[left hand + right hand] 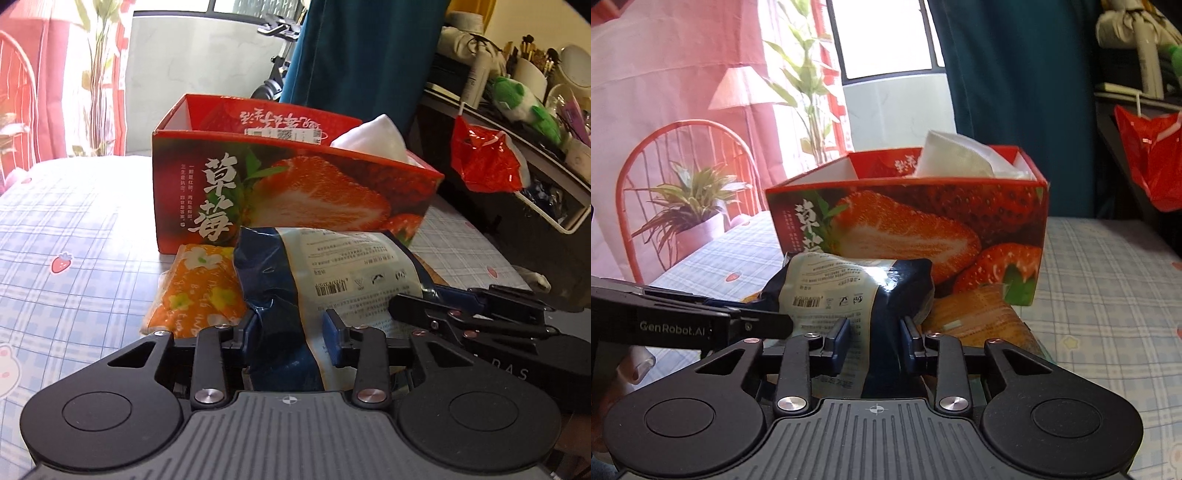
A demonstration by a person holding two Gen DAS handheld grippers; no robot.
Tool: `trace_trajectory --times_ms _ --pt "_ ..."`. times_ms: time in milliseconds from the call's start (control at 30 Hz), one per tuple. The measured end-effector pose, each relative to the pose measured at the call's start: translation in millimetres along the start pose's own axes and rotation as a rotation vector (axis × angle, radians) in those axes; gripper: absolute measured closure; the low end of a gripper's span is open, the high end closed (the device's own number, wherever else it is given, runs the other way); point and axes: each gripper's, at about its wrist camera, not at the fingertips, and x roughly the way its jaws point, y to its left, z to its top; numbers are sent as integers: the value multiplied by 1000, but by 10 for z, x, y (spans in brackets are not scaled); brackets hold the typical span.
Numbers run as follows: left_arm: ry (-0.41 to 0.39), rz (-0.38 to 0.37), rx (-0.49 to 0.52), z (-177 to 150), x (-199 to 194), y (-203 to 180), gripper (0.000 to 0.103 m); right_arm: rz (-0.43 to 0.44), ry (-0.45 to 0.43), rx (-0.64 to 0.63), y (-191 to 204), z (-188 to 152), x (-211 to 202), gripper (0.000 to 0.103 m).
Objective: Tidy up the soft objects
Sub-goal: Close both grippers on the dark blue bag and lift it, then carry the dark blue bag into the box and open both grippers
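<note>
The near end of the blue pack (332,273) is hidden behind the left hand-held gripper (288,332); in the right view it vanishes likewise behind the right hand-held gripper (873,338). The orange pack (195,291) is partly covered by the blue one. A brown packet (979,314) shows only in part. The box (280,192) hides most of the white cloth (376,136). The small print on the blue pack is too small to read.
</note>
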Motion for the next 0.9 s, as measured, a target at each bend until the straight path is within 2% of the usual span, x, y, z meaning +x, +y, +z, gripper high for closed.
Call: trace_trajectory --times_ms 200,400,900 --pt "-46 -2 -10 80 -116 -13 64 25 -50 -63 110 80 -113 77" --pt "-92 -25 -24 182 -225 -7 64 43 -94 -59 115 178 -202 78" --pt "-95 -30 -27 254 -224 24 63 53 -116 -71 182 231 -224 78"
